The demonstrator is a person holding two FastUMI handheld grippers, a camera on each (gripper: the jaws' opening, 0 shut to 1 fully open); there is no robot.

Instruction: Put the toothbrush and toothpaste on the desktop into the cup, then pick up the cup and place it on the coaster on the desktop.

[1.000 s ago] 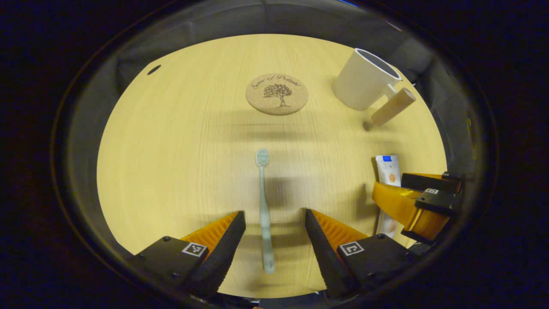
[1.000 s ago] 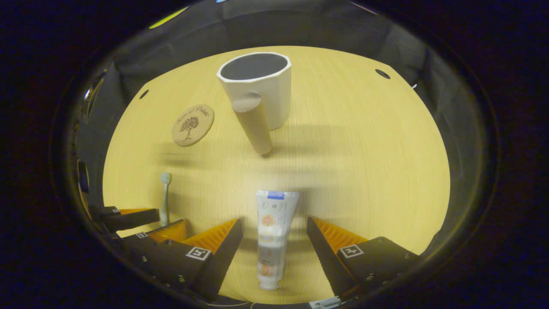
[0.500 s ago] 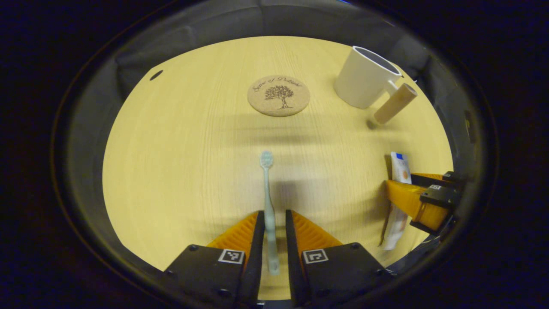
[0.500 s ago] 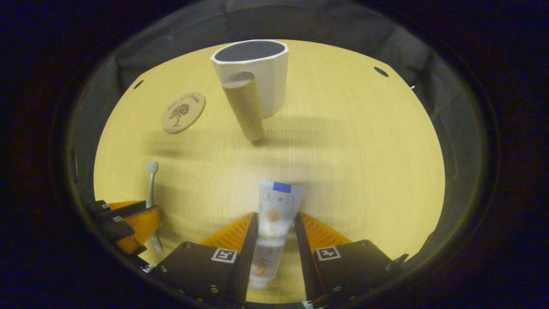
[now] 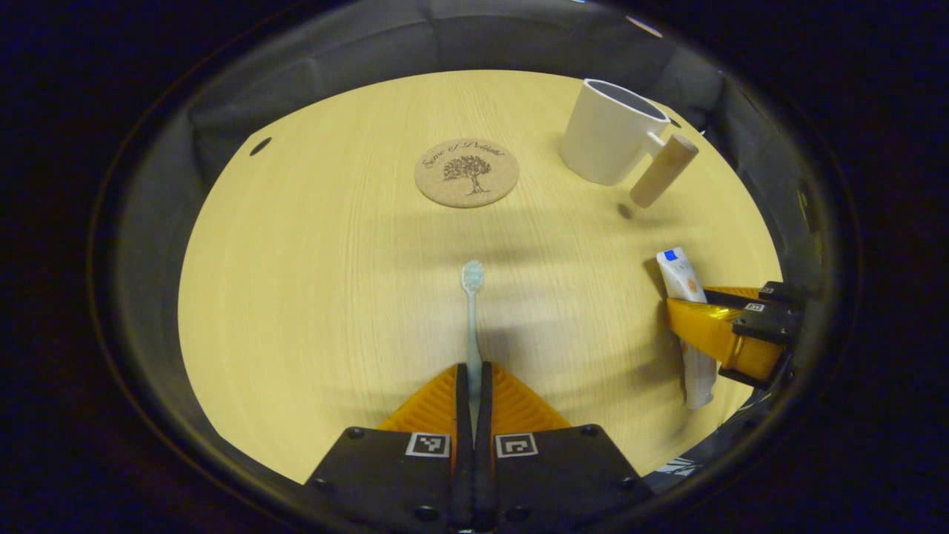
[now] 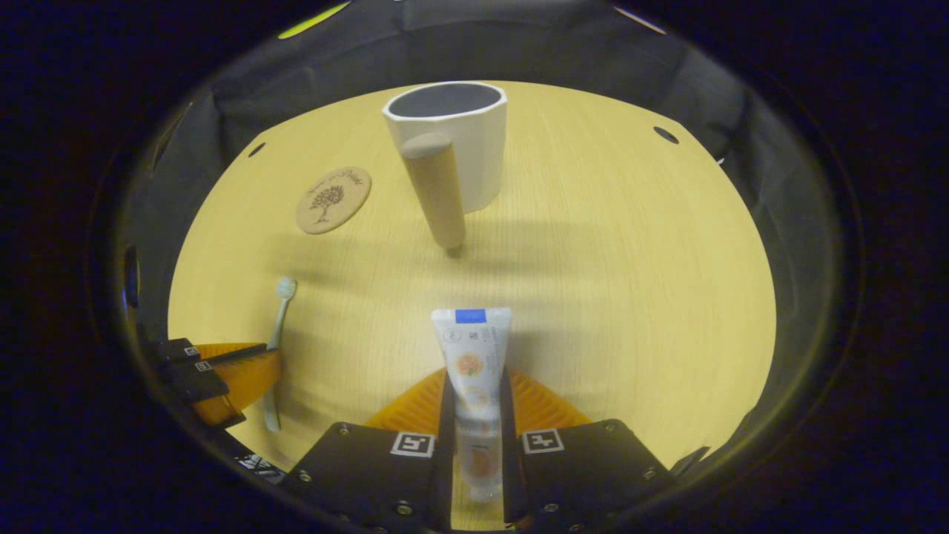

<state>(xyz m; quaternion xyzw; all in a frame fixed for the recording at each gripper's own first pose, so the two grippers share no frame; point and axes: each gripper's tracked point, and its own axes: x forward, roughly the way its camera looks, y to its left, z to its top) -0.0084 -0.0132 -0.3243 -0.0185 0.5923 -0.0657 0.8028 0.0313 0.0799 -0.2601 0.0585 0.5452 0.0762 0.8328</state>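
In the left gripper view my left gripper (image 5: 472,374) is shut on the handle of a pale green toothbrush (image 5: 471,311), whose bristle head points away over the desk. In the right gripper view my right gripper (image 6: 474,382) is shut on a white toothpaste tube (image 6: 471,356) with orange prints and a blue end. A white cup (image 6: 458,141) with a long wooden handle (image 6: 436,189) stands beyond the tube; the cup (image 5: 608,132) also stands far right in the left gripper view. A round cork coaster (image 5: 466,172) with a tree print lies ahead of the toothbrush.
The light wooden desktop (image 6: 615,282) has small dark holes (image 6: 665,134) near its far edge, and black cloth walls surround it. In the right gripper view the left gripper (image 6: 222,371) sits low at the left with the toothbrush (image 6: 280,311); the coaster (image 6: 333,199) lies left of the cup.
Both grippers went from open to shut: the left closed on the toothbrush handle, the right on the toothpaste tube. Both things now appear lifted a little off the desk.
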